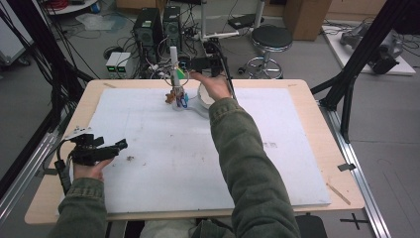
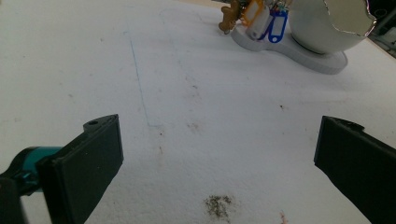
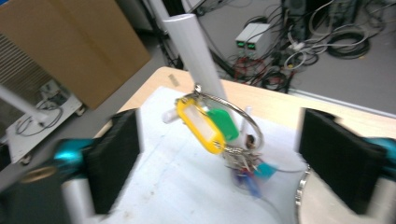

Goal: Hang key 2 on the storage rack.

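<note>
A wooden table [image 1: 317, 144] carries a large white foam board [image 1: 198, 158], marked with faint smudges and a dark speck patch near its left side. At the far middle of the board stands a white stand [image 1: 195, 105] with an upright white post [image 1: 174, 62] and, just to the right of the post, a rounded white bowl-like shell [image 2: 327, 23] with a broken rim. A metal key ring [image 3: 233, 112] hangs around the post, carrying a yellow tag [image 3: 201, 123] and a green tag [image 3: 224, 122]; lower on the post, at its foot, sits a cluster of more tags, among them a blue tag [image 2: 276, 25] and a small brown figure [image 2: 229, 16]. The person's right arm, in an olive sleeve [image 1: 242, 158], reaches across the board to the far edge, where the right gripper [image 1: 198, 63] is held at the post; in the right gripper view its black jaws stand wide apart on either side of the ring and tags, touching neither. The left gripper [image 1: 101, 149] rests low over the near left part of the board, held in the left hand [image 1: 89, 168], well apart from the stand. In the left gripper view its jaws are spread wide over bare foam with nothing between them, the speck patch [image 2: 217, 205] lying just ahead of them.
</note>
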